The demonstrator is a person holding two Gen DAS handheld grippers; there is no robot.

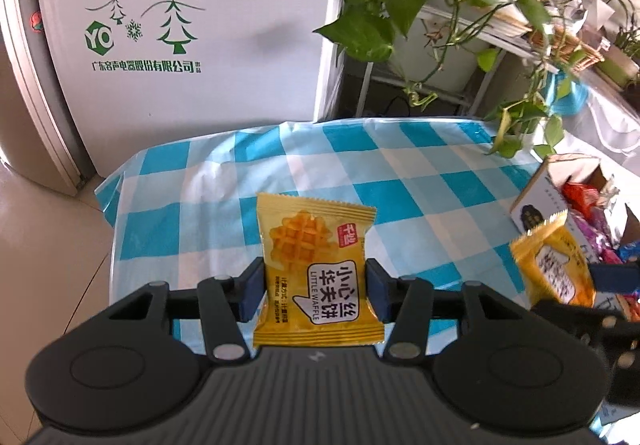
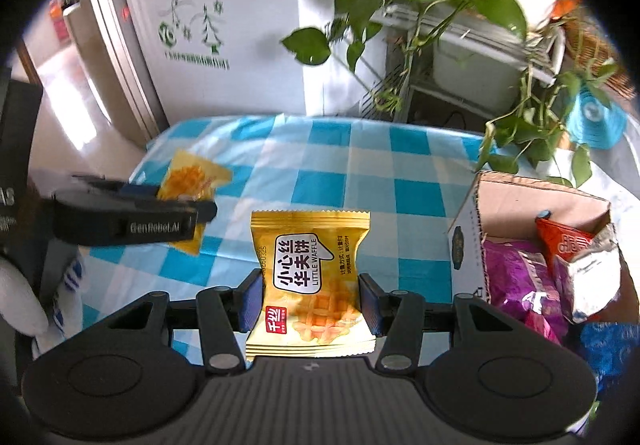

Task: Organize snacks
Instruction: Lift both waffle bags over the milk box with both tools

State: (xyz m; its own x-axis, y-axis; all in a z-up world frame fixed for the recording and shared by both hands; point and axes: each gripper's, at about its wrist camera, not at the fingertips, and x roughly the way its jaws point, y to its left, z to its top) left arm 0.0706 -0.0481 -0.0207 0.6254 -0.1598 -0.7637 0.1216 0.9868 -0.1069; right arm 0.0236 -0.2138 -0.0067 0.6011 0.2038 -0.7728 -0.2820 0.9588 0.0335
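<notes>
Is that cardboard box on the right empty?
No, the cardboard box already holds several snack bags, among them a purple packet and a red one.

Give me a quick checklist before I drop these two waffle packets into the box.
1. Left gripper holds its waffle packet: ok, a pad on each side edge.
2. Right gripper holds its own waffle packet: ok, clamped the same way.
3. Cardboard box open: ok, flaps up, top uncovered.
4. Room in the box: cannot tell; purple bags and a red bag already fill the visible part.
5. Path to the box: ok for the right gripper, the box sits just to its right; plant leaves hang behind the box.
6. Grippers apart: ok, a gap shows between them.
</notes>
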